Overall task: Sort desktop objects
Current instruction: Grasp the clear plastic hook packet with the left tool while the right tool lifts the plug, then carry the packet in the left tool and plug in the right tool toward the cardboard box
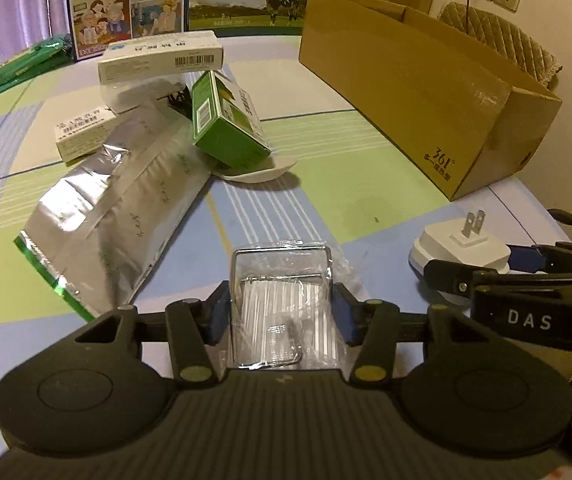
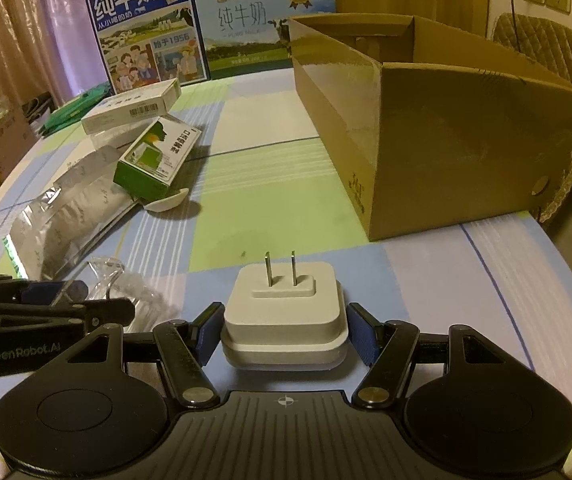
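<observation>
Ahead of my grippers I have an open strip of tablecloth point(image 2: 270, 184) running toward the milk cartons point(image 2: 214, 32). The cardboard box point(image 2: 426, 128) walls off its right side, and the heap of silver pouch point(image 1: 126, 200), green box point(image 1: 226, 120) and white boxes point(image 1: 158, 60) crowds the left.

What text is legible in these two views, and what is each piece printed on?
"纯牛奶" and "始于1956": blue milk carton.
"纯牛奶": pale milk carton.
"361°": cardboard box.
"DAS": right gripper body.
"GenRobot.AI": left gripper body.
Green box, white barcode box: print too blurred.
</observation>
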Demonstrator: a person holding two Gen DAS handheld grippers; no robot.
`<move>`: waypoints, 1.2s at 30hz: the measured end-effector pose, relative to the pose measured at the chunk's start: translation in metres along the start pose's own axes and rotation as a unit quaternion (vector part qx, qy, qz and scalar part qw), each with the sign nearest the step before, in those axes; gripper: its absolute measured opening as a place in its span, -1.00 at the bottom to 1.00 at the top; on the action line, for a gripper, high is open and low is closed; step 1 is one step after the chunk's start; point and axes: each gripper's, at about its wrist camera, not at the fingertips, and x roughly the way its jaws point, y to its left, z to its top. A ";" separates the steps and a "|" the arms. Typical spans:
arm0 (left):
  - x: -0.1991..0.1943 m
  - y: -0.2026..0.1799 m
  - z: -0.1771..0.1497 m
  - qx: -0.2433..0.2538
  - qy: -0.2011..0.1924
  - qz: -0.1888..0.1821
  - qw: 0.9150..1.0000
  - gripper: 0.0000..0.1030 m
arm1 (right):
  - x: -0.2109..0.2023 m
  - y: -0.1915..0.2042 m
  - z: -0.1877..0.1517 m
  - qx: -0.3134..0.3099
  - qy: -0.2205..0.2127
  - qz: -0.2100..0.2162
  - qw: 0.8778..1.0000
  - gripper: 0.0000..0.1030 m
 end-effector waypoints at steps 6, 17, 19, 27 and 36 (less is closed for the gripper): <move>-0.012 -0.002 0.001 -0.004 -0.006 0.011 1.000 -0.10 | -0.005 0.003 0.002 -0.001 -0.012 0.008 1.000 0.22; -0.019 -0.006 -0.001 -0.010 -0.004 0.016 1.000 -0.10 | -0.004 0.004 -0.002 -0.014 0.001 0.007 1.000 0.22; -0.018 -0.005 -0.003 -0.013 -0.001 0.017 1.000 -0.10 | -0.001 0.003 -0.005 -0.016 0.009 0.006 1.000 0.22; -0.018 -0.003 -0.004 -0.020 -0.003 0.019 1.000 -0.10 | 0.004 0.006 -0.008 -0.038 -0.005 -0.006 0.999 0.59; -0.019 -0.001 -0.003 -0.024 -0.007 0.017 1.000 -0.10 | 0.005 0.014 -0.010 -0.061 -0.008 -0.011 0.998 0.19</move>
